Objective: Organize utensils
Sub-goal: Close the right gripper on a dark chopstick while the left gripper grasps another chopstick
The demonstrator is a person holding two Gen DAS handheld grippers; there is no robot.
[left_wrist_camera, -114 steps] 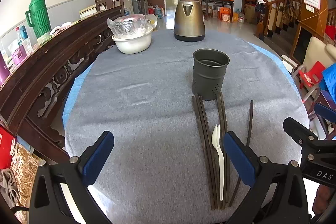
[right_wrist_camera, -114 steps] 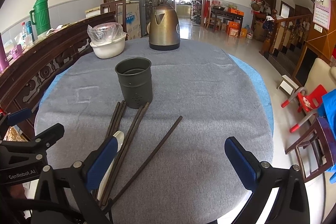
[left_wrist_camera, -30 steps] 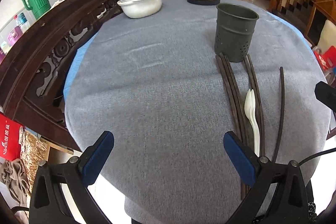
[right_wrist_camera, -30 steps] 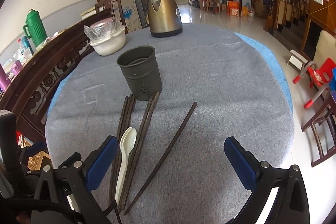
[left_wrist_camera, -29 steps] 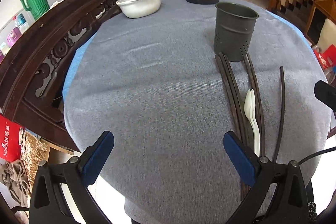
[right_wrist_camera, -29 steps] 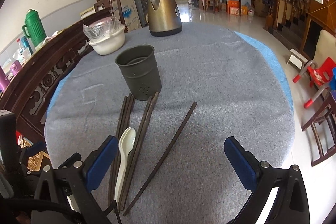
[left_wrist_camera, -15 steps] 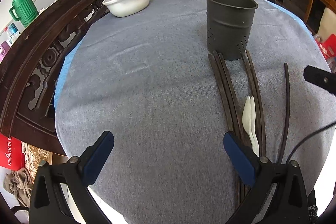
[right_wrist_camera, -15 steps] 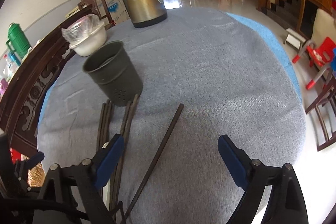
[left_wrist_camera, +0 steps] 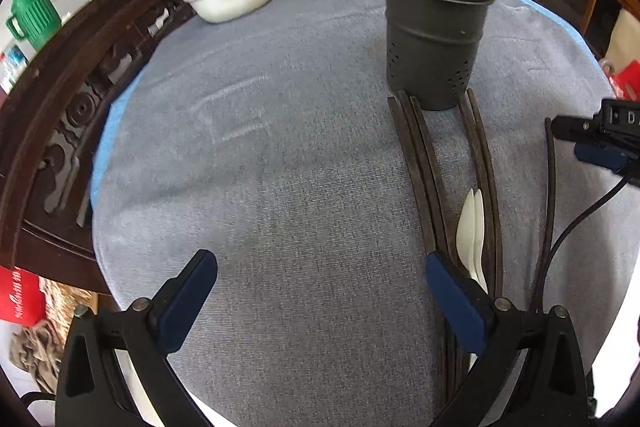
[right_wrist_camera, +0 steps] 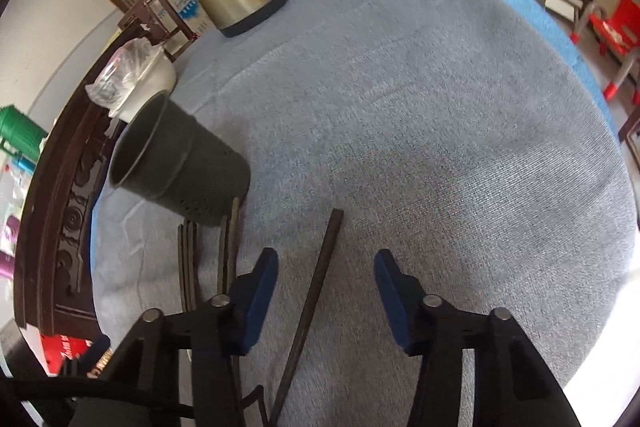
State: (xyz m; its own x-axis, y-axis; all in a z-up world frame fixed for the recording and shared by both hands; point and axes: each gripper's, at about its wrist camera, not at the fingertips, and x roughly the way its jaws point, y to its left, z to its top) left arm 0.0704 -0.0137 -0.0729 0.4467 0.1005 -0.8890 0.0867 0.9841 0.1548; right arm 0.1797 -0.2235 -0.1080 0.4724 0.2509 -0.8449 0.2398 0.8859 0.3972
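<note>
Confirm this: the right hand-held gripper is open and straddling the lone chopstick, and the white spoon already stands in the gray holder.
Not quite. The white spoon lies on the cloth among the chopsticks, as the left wrist view shows. The right hand-held gripper is indeed open, straddling the lone chopstick; the gray holder stands beyond.

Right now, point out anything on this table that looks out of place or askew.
One dark chopstick lies alone, apart from the bundled chopsticks and angled away from them; the open right gripper straddles it. A white spoon lies among the bundle. The utensil holder stands upright. Nothing looks spilled or broken.
</note>
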